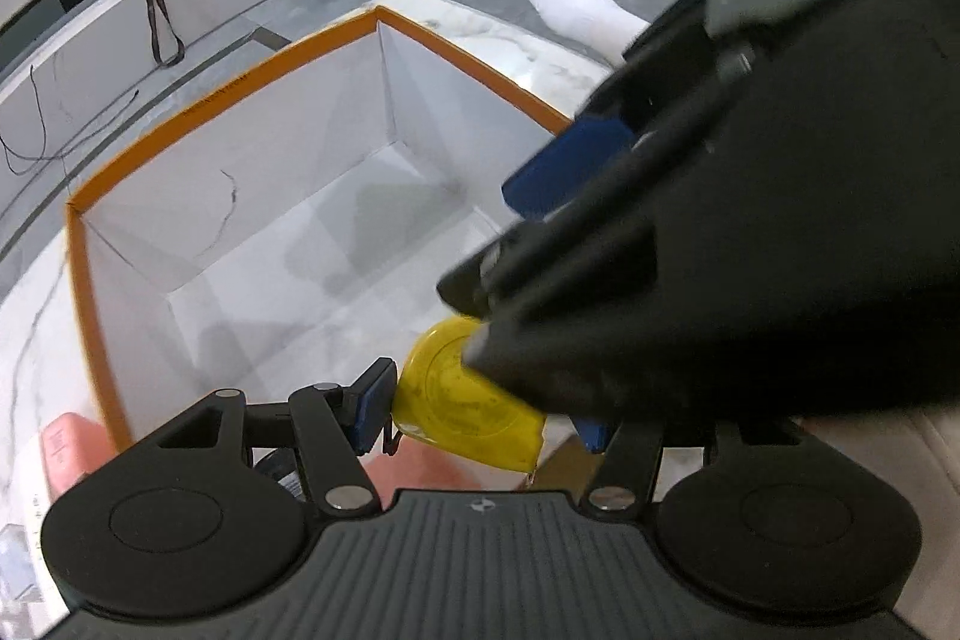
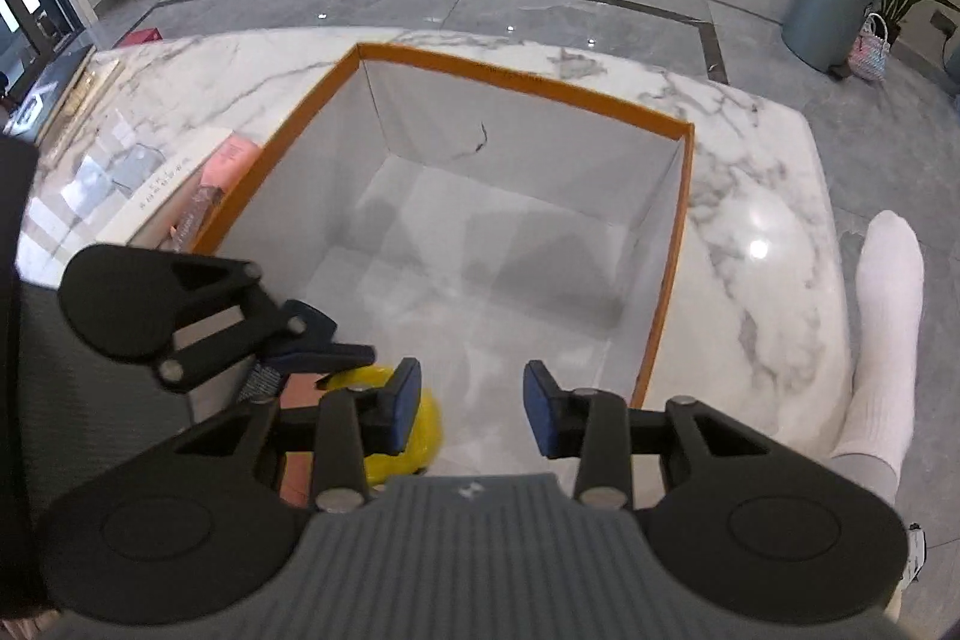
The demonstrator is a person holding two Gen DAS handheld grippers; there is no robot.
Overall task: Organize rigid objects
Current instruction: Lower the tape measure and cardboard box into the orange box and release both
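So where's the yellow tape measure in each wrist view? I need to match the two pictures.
Left wrist view: the yellow tape measure sits bottom centre, between the left claw's pads, partly covered by the right claw's body.
Right wrist view: it shows lower left of centre, behind the right claw's left pad, mostly hidden.
Shared landmark: the orange-rimmed white box, just beyond the tape measure in both views.

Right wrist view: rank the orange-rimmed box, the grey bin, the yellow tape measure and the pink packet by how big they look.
1. orange-rimmed box
2. grey bin
3. yellow tape measure and pink packet: unsure, as the tools hide most of the tape measure and the box hides part of the packet.
The bin stands farther off.
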